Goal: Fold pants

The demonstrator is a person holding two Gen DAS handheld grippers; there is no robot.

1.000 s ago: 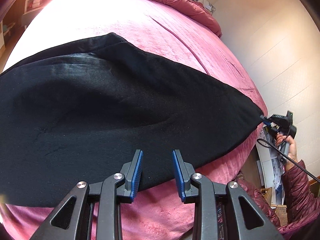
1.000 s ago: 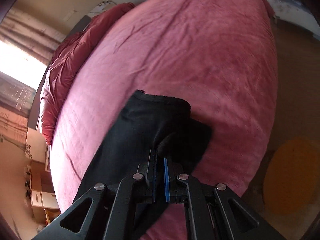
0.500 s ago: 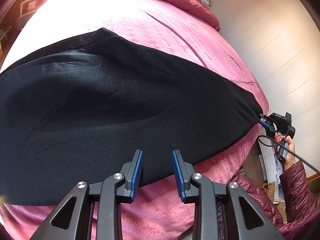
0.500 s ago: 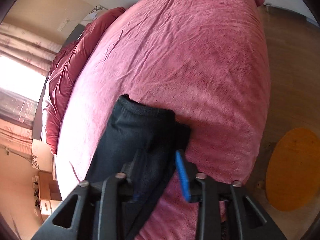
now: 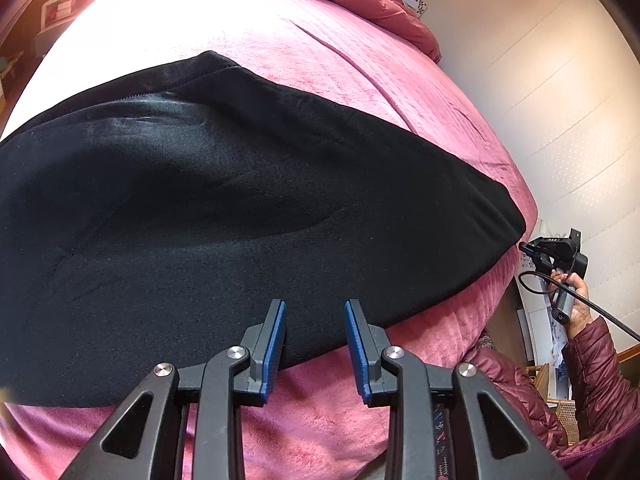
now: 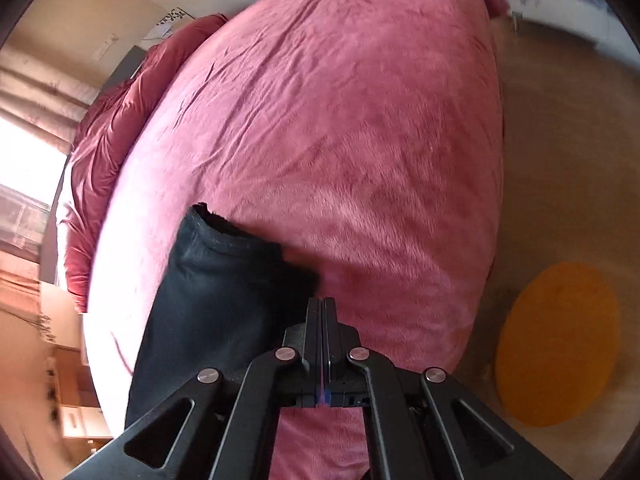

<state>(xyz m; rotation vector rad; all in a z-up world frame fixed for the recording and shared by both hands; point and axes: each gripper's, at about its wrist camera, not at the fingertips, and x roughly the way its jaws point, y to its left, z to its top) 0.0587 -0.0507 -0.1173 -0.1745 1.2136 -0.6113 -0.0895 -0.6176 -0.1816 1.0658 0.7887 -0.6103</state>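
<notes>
Black pants (image 5: 240, 216) are lying flat across the pink bed (image 5: 360, 64). The left claw (image 5: 315, 332) is gaping wide above their near edge; the right claw (image 6: 321, 320) is pinched closed, empty, beside the cuff.

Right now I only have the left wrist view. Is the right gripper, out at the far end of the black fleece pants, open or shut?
Observer: Shut. In the right wrist view the right gripper has its jaws pressed together.
Operator: Holding cloth?
Observer: Can't confirm. The black fleece pants end in a cuff whose corner sits right at the fingertips, but no fabric shows between the pads.
Operator: Anything beyond that edge of the bed?
Observer: A round orange mat lies on the floor beside the pink plush bed cover.
</notes>
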